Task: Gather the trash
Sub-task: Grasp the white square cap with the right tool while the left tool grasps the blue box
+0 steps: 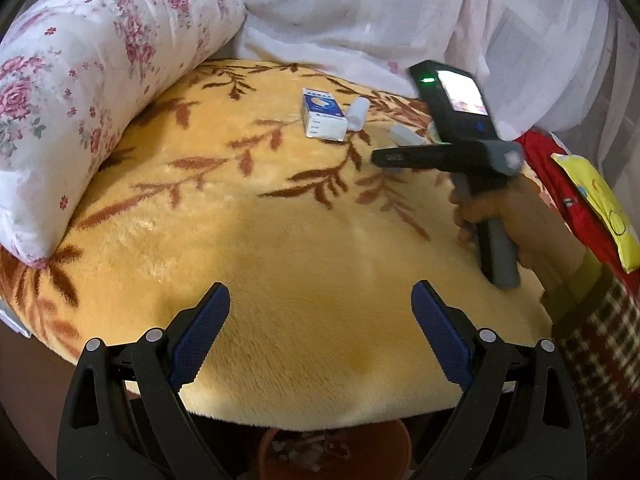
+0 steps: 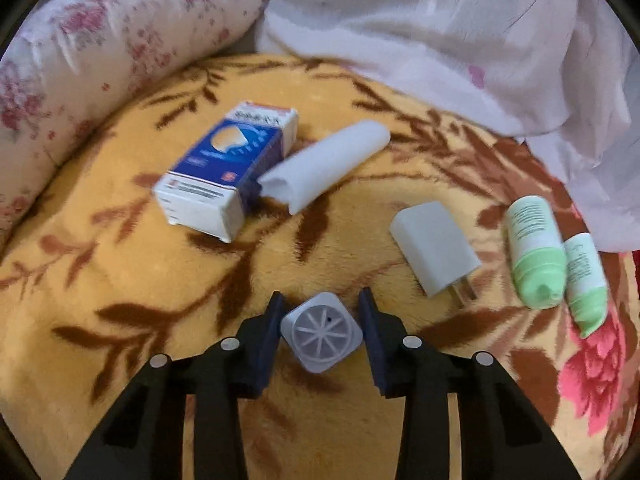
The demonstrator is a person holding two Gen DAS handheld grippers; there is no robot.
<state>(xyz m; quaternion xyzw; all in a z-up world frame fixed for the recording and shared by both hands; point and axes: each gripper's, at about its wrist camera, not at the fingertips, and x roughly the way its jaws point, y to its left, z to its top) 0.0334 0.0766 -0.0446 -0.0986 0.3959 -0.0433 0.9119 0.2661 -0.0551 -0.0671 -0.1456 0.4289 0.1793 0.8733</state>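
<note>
Covering nearly the whole scene was a plush yellow blanket with brown leaf sprays point(image 2: 120, 280), and along its far left edge lay a long white bolster pillow printed with pink roses point(image 1: 92, 68), with rumpled white sheeting point(image 2: 460, 40) behind it. A blue and white cardboard box point(image 2: 228, 172) lay on its side near the blanket's middle, and a white rolled paper tube point(image 2: 328, 164) rested touching its right end. To the right sat a white plug-in charger point(image 2: 434, 248), prongs toward the camera, and further right two pale green tubes point(image 2: 536, 256) lay side by side.

The left gripper point(image 1: 320, 336) hung above bare blanket with its blue-padded jaws spread wide and nothing between them. Below it, past the blanket's edge, the rim of an orange bin point(image 1: 336, 452) showed, with bits of litter inside.

The right gripper point(image 2: 322, 336), held in a hand point(image 1: 500, 216) at the blanket's right side, had its jaws drawn in close on a small grey square cap with a spoked inner face point(image 2: 321, 332); both pads touched its opposite corners. The cap sat low over the blanket, nearer than the charger.
</note>
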